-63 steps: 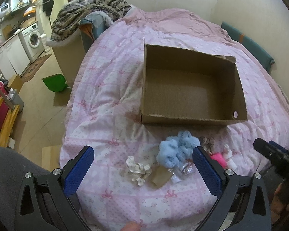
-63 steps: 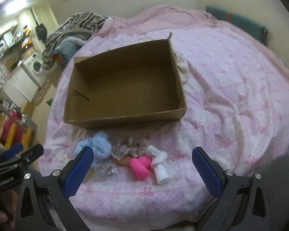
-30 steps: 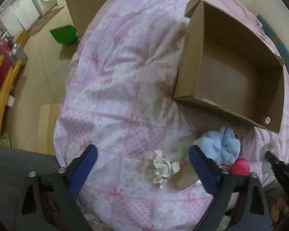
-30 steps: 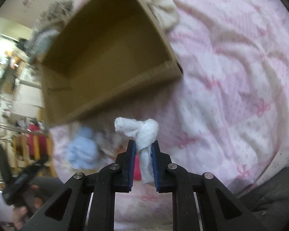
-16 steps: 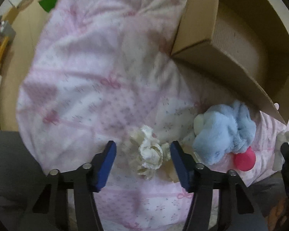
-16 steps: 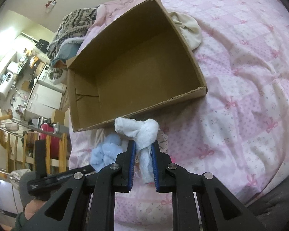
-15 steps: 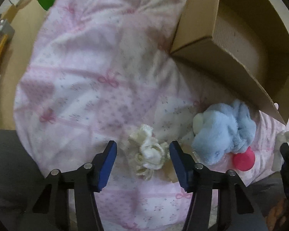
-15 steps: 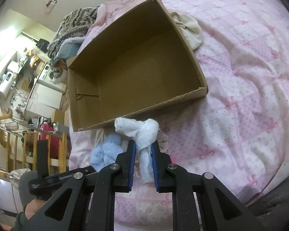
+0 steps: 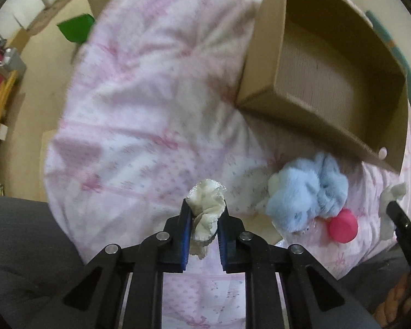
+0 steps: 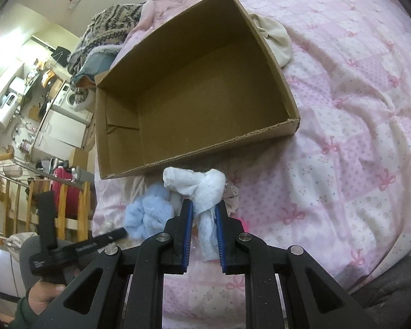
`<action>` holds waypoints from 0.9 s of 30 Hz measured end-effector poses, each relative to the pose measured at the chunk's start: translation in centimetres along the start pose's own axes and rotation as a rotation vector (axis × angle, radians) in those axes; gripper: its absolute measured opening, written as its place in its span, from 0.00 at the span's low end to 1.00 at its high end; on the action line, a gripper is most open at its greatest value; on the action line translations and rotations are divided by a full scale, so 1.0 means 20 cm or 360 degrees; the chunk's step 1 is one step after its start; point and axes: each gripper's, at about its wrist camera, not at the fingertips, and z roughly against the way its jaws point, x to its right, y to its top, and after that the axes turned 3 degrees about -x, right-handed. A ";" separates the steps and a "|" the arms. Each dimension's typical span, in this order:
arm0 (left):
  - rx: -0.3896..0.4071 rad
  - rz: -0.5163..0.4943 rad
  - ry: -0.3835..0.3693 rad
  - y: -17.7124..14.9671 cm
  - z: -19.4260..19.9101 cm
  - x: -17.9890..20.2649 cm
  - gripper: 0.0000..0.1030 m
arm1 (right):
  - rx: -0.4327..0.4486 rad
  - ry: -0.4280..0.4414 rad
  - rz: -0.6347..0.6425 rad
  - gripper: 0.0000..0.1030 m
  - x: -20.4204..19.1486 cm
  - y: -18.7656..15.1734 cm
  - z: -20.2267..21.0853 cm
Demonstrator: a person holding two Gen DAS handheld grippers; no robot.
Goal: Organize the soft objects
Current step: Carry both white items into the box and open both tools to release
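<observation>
My left gripper (image 9: 204, 213) is shut on a cream lace scrunchie (image 9: 206, 211) and holds it above the pink quilt (image 9: 150, 109). My right gripper (image 10: 203, 208) is shut on a white fuzzy sock (image 10: 202, 189), held just before the open cardboard box (image 10: 194, 93). The box (image 9: 328, 63) looks empty in both views. A light blue plush (image 9: 309, 192) and a pink soft piece (image 9: 342, 226) lie on the quilt by the box's near wall. The blue plush (image 10: 148, 213) also shows in the right wrist view, with a lace piece (image 10: 231, 194) behind the sock.
A cream cloth (image 10: 274, 38) lies against the box's far side. A patterned blanket (image 10: 109, 27) is heaped at the bed's head. The bed edge drops to a tan floor (image 9: 46, 63) with a green bin (image 9: 75, 28). Kitchen furniture and a red item (image 10: 61, 192) stand beyond.
My left gripper has closed on the cream scrunchie and lifted it off the quilt. My right gripper keeps its hold on the white sock and has barely moved.
</observation>
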 end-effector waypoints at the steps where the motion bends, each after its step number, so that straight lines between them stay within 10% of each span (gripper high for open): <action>1: 0.0030 0.0005 0.0006 0.00 0.02 -0.01 0.15 | 0.0009 0.0001 0.0003 0.17 0.00 0.00 0.01; 27: 0.0619 -0.0339 -0.0045 0.34 0.48 0.37 0.15 | 0.0273 0.0008 0.0307 0.17 -0.23 0.28 0.23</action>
